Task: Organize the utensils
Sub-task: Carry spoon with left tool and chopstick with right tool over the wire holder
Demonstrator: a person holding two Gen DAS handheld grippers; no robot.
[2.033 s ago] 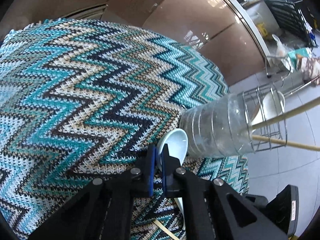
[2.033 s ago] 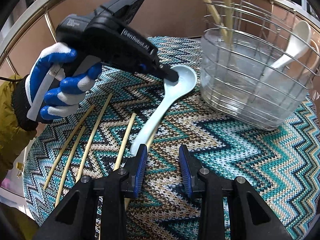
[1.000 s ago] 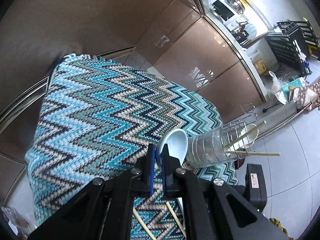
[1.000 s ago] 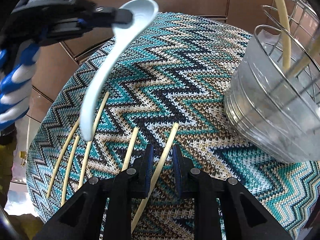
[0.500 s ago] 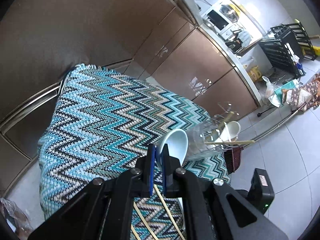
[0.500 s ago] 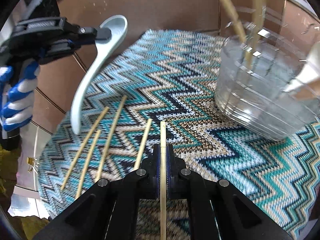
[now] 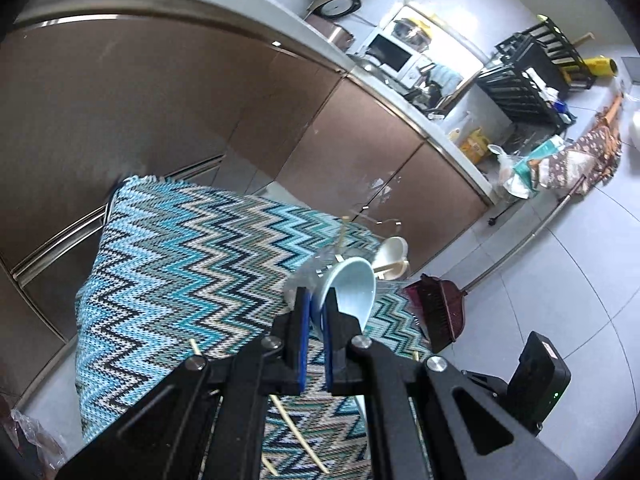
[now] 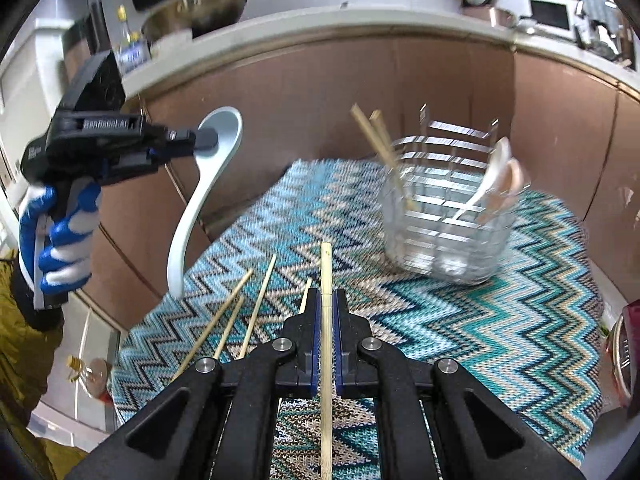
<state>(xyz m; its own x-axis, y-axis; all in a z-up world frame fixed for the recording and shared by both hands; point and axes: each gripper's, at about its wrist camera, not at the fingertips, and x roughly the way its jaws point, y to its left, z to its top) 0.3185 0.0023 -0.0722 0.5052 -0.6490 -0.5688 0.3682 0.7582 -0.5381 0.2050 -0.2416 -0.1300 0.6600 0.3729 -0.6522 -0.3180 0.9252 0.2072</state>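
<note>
My left gripper (image 7: 314, 312) is shut on the bowl rim of a pale blue soup spoon (image 7: 352, 292) and holds it high above the table; in the right wrist view the spoon (image 8: 200, 200) hangs from that gripper (image 8: 204, 140) at the left. My right gripper (image 8: 327, 308) is shut on a bamboo chopstick (image 8: 326, 276), lifted above the zigzag cloth (image 8: 460, 320). The wire utensil basket with a clear liner (image 8: 448, 216) stands at the back right and holds two chopsticks and white spoons. Several chopsticks (image 8: 256, 304) lie on the cloth at the left.
The round table is covered by the teal zigzag cloth (image 7: 180, 272). Brown cabinets and a counter stand behind it. A dustpan (image 7: 440, 312) stands on the tiled floor beyond the table edge. A red-rimmed object (image 8: 628, 360) sits at the right edge.
My right gripper closed on a chopstick and lifted it off the cloth. My left gripper rose higher with the spoon and both views drew back from the table.
</note>
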